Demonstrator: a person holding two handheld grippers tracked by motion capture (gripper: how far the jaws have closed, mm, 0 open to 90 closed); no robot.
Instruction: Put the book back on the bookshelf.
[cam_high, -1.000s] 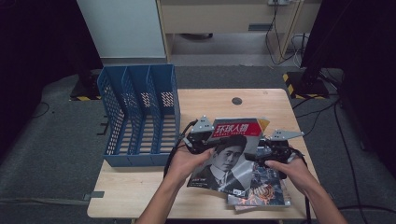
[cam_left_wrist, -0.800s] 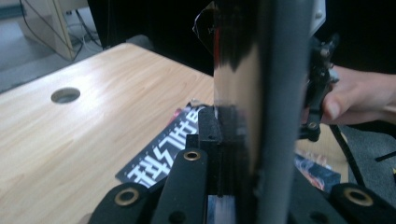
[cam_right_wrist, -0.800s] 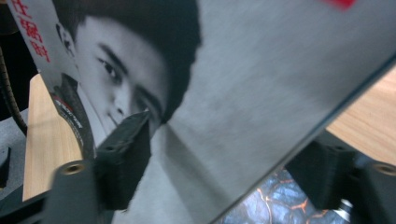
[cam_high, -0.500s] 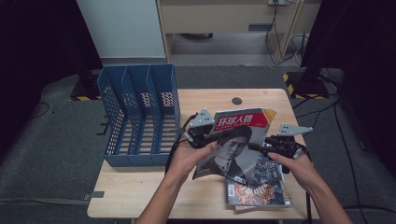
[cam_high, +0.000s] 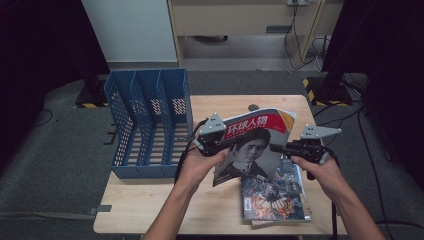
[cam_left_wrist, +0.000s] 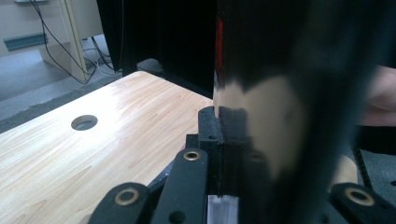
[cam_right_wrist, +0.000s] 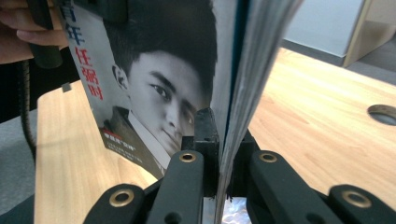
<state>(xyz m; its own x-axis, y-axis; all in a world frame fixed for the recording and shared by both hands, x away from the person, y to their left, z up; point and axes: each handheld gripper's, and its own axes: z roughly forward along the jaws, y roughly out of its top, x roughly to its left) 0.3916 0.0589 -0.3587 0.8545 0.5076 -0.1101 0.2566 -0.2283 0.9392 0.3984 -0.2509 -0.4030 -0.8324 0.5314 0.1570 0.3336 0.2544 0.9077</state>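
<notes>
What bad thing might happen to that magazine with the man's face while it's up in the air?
The magazine is pinched only at its edges by the left tongs and the right tongs, so it might slip or its pages tear. In the right gripper view the pages already fan apart and could splay open. If dropped, it would probably land on the magazine lying on the table.

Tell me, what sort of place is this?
Probably a lab or studio set up for recording: a light wooden table ringed by black curtains, loose cables on the grey carpet, and a blue plastic file rack.
</notes>
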